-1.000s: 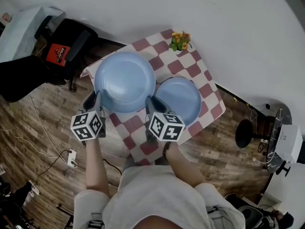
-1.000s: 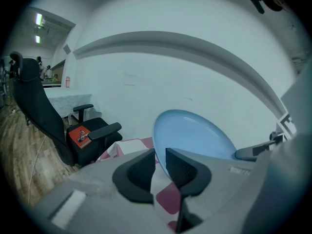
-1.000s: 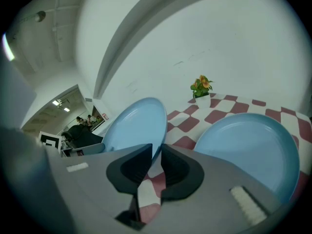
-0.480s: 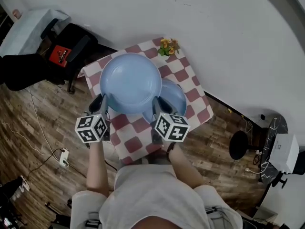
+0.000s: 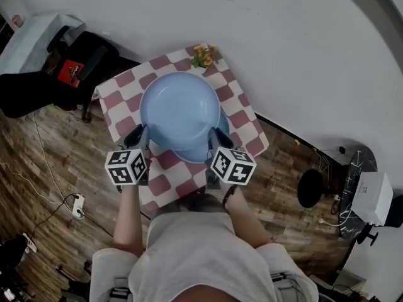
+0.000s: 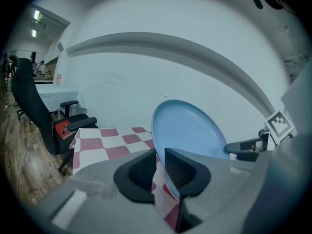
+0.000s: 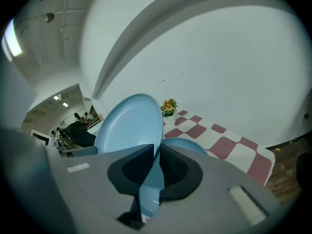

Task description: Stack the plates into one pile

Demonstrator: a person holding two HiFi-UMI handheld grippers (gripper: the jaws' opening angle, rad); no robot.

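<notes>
Wood flooring (image 5: 38,168) surrounds a small table with a red-and-white checked cloth (image 5: 116,102), set against a white wall. A pot of flowers (image 5: 203,55) stands at the table's 12 o'clock edge. The large blue plate (image 5: 181,115) hangs above the cloth, carried by both tools. The left gripper (image 5: 143,135) clamps its rim at 8 o'clock and the right gripper (image 5: 214,140) at 4 o'clock. Both pairs of jaws have just been closing, with the rim between them. The small blue plate (image 5: 192,157) lies on the cloth beneath, peeking out from 3 to 6 o'clock.
</notes>
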